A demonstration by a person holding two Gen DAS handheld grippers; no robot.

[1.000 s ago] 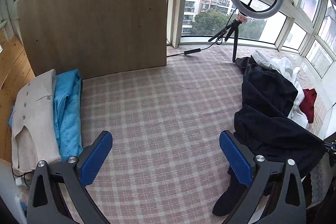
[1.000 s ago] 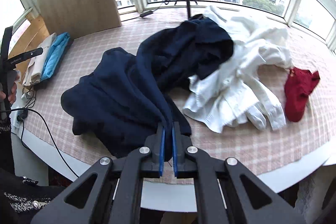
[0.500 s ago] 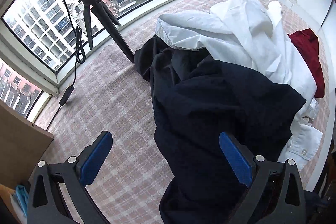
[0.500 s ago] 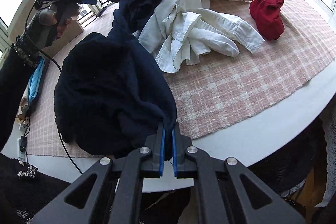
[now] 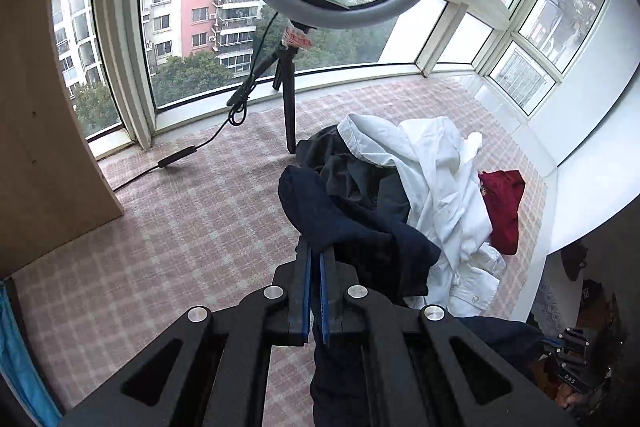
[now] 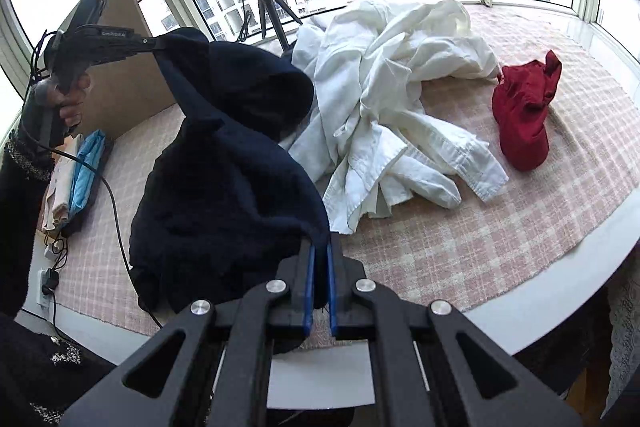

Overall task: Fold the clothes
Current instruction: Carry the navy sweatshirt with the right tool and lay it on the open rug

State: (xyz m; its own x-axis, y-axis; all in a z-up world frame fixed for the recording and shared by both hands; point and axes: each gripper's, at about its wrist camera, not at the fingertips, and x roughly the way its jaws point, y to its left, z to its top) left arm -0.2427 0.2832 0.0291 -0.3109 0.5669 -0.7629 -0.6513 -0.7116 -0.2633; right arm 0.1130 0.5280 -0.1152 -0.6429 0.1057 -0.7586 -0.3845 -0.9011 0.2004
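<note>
Left claw: the left gripper (image 5: 316,269) is clamped on a bunched edge of the navy garment (image 5: 372,239); its jaws have just been closing, and dark cloth is pinched between the blue pads.
Right claw: the right gripper (image 6: 319,267) is shut on another edge of the same navy garment (image 6: 228,163), with fabric caught between its pads.
Garment from the left claw: cloth is draped ahead of and to the right of the jaws, trailing down past them toward the person.
Garment from the right claw: the bulk is hung ahead and to the left, rising to the left gripper (image 6: 154,45), which is held higher and farther out by a hand (image 6: 68,99).
Long axis: the garment is stretched roughly from the near right claw up to the far left claw; it is lifted, sagging in the middle, not yet spread flat.
Nearer hand: neither is favoured, since both ends are already held; the next move is judged to depend on drawing the two claws apart along that line.
Beyond: a white shirt (image 6: 400,99) is heaped just past the navy cloth, a red garment (image 6: 524,115) farther right, folded clothes (image 6: 76,171) well to the left on the checked cloth (image 6: 460,239).
</note>
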